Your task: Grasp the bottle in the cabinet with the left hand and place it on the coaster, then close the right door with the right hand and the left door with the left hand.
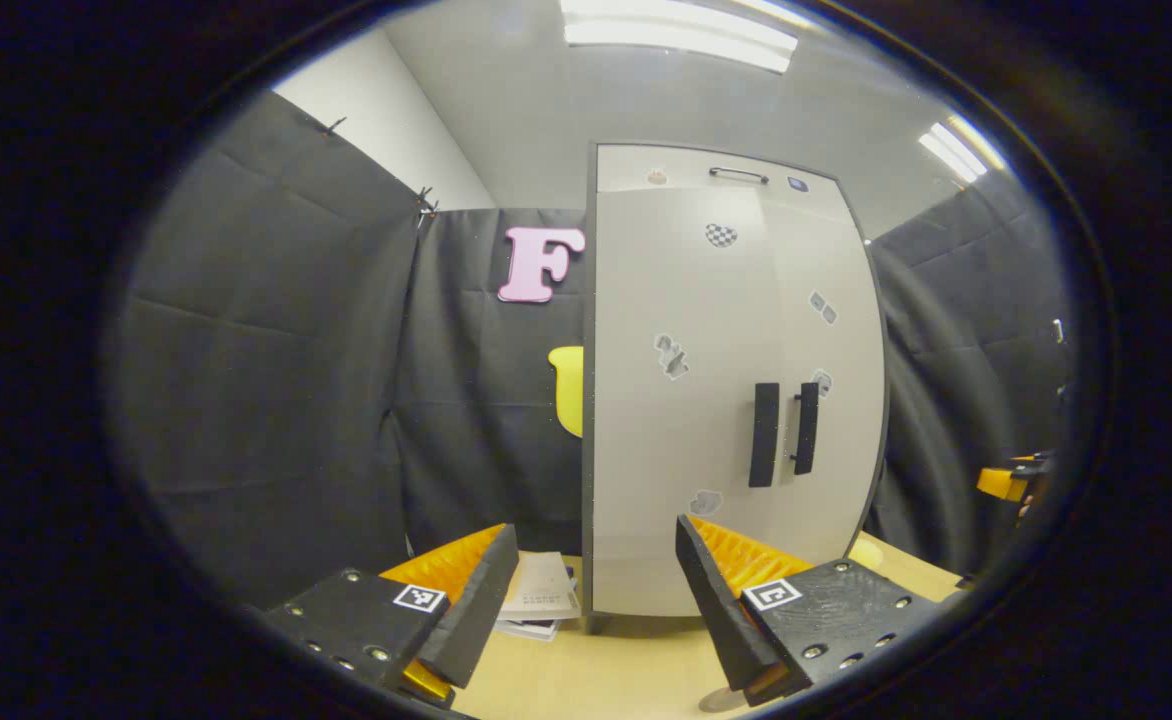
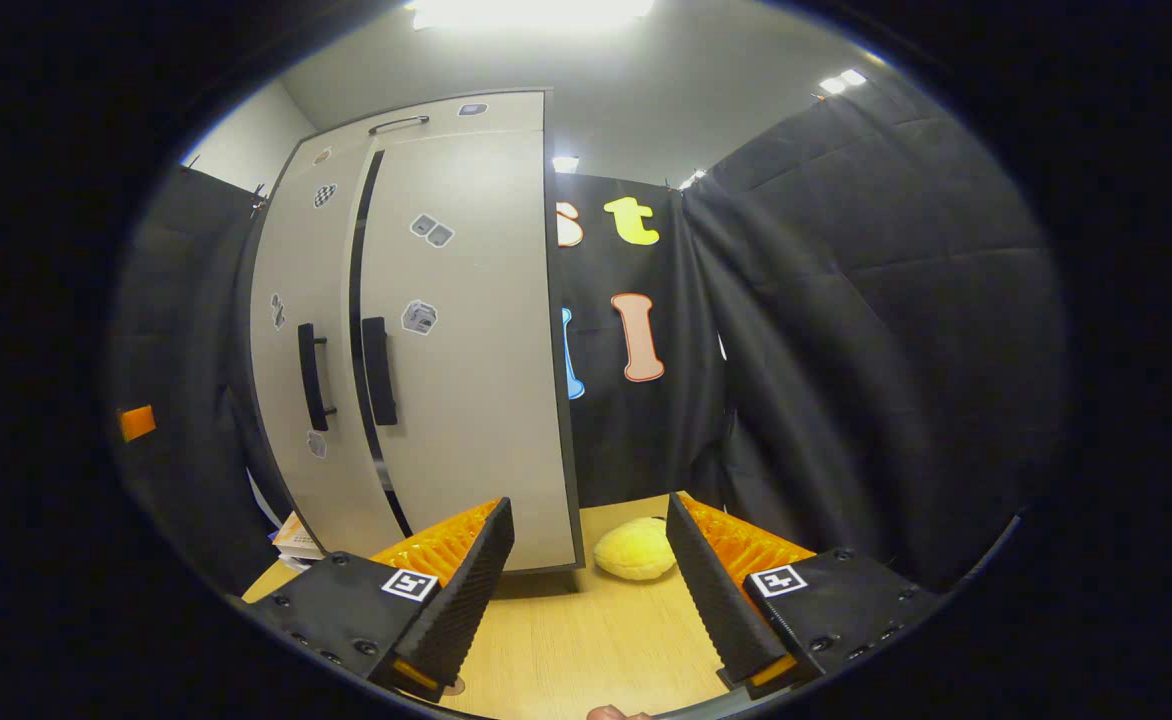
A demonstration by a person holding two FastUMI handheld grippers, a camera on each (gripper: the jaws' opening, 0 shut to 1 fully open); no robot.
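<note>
Left tongs [image 1: 586,590] released, nothing between the fingers, over the wooden worktop [image 1: 606,670]; right tongs [image 2: 586,590] likewise released. A stack of booklets [image 1: 541,598] lies just left of the cabinet [image 1: 726,400]; a yellow plush [image 2: 634,548] lies right of it. Both doors stand ahead of the tongs, the right door [image 2: 466,340] slightly ajar beside the left door [image 2: 301,340]. Sticker print illegible.
</note>
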